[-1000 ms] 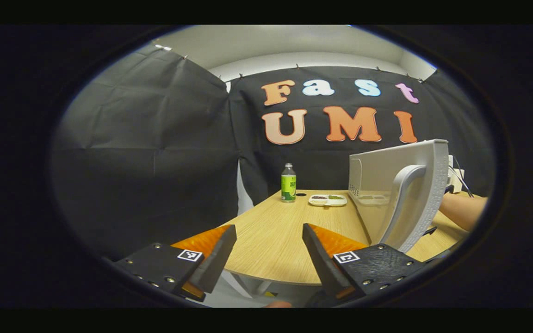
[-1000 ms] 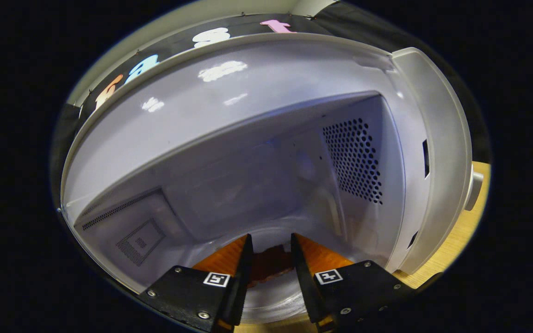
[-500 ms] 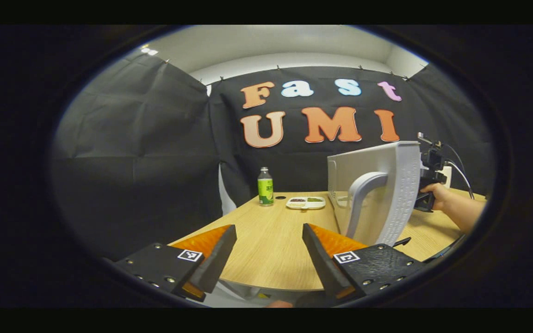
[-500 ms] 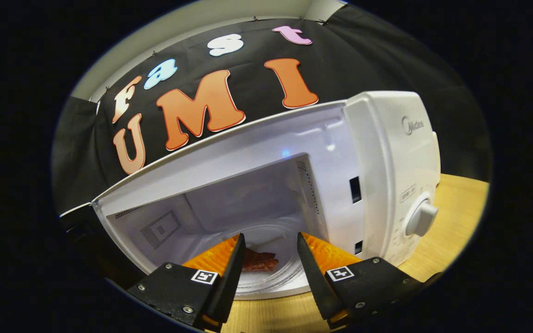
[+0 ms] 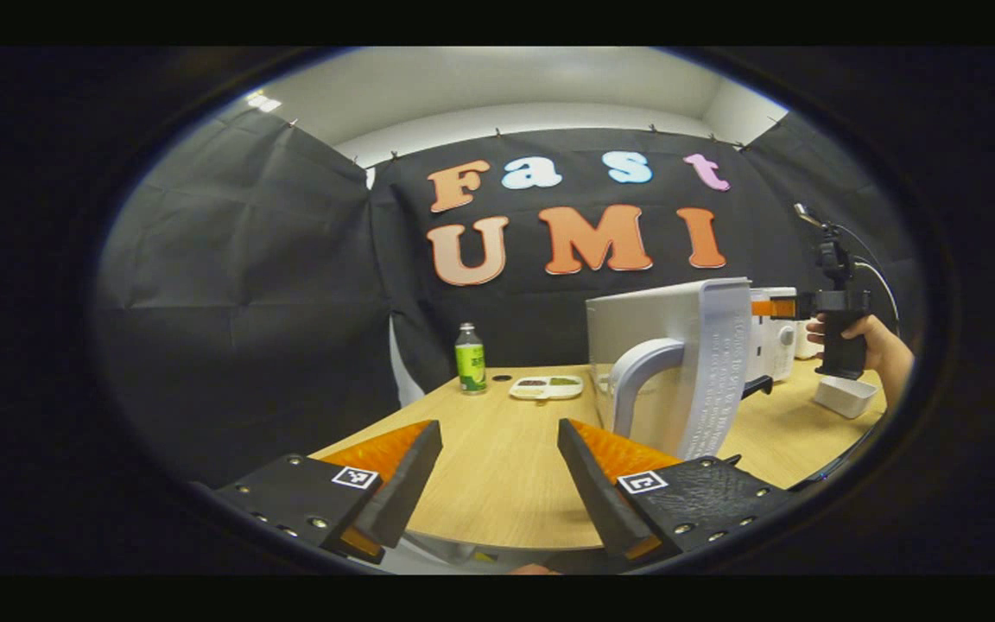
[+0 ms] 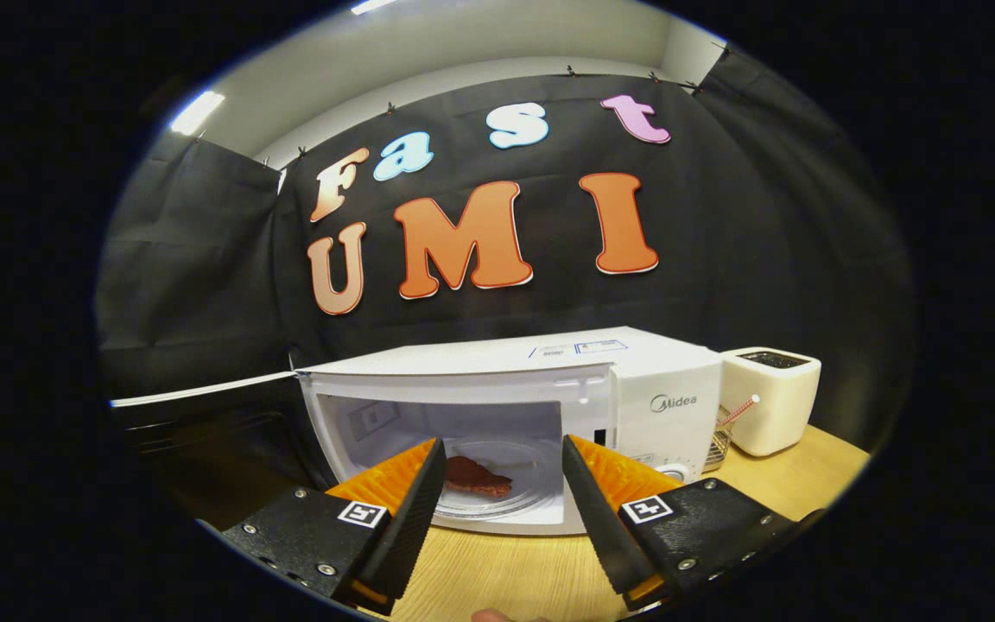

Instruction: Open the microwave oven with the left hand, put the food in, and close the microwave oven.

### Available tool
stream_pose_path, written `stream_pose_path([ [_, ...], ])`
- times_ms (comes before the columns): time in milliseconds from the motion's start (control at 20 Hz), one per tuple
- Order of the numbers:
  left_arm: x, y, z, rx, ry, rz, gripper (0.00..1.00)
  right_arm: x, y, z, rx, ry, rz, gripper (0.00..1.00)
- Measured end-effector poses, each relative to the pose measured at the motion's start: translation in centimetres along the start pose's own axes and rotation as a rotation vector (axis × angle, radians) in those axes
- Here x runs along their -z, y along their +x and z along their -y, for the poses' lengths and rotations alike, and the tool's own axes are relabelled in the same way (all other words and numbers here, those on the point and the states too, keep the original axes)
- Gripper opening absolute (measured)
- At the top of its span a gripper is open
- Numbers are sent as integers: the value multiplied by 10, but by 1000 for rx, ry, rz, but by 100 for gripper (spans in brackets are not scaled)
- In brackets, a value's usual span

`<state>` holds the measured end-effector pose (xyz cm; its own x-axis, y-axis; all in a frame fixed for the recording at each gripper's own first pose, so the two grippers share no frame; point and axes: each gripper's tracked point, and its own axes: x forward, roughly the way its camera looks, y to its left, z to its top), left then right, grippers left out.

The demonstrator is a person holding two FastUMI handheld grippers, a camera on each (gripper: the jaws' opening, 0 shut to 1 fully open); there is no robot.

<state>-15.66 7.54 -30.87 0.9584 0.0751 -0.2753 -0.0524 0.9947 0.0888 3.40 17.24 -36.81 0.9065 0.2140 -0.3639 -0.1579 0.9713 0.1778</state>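
Microwave oven (image 6: 541,432), white and boxy, now holds the reddish-brown food (image 6: 476,477); right hand-held gripper (image 6: 497,501) has backed out, jaws apart. Left hand-held gripper (image 5: 493,488), jaws apart, faces the open door (image 5: 679,363) for closing.

the open microwave door (image 5: 679,363) hides most of the microwave (image 5: 772,344); tray (image 5: 547,387) contents too small.

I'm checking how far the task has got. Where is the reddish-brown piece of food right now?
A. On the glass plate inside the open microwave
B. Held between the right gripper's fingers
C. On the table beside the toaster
A: the food lies on the glass plate inside the microwave, whose door is open; the right gripper is open and empty.
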Motion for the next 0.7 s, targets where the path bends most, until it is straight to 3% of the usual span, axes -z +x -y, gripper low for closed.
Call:
stream_pose_path([
  [200, -9, 5, 53, 125, 23, 11, 84, -19, -28, 9, -64, -52, 18, 86],
  [550, -19, 30, 152, 336, 13, 34, 84, -42, -70, 56, -39, -103, 57, 89],
  [650, -17, 35, 183, 408, 5, 20, 68, -41, -80, 75, -10, -122, 55, 90],
  [700, -20, 39, 194, 421, 12, 32, 70, -42, -85, 82, 2, -127, 58, 90],
])
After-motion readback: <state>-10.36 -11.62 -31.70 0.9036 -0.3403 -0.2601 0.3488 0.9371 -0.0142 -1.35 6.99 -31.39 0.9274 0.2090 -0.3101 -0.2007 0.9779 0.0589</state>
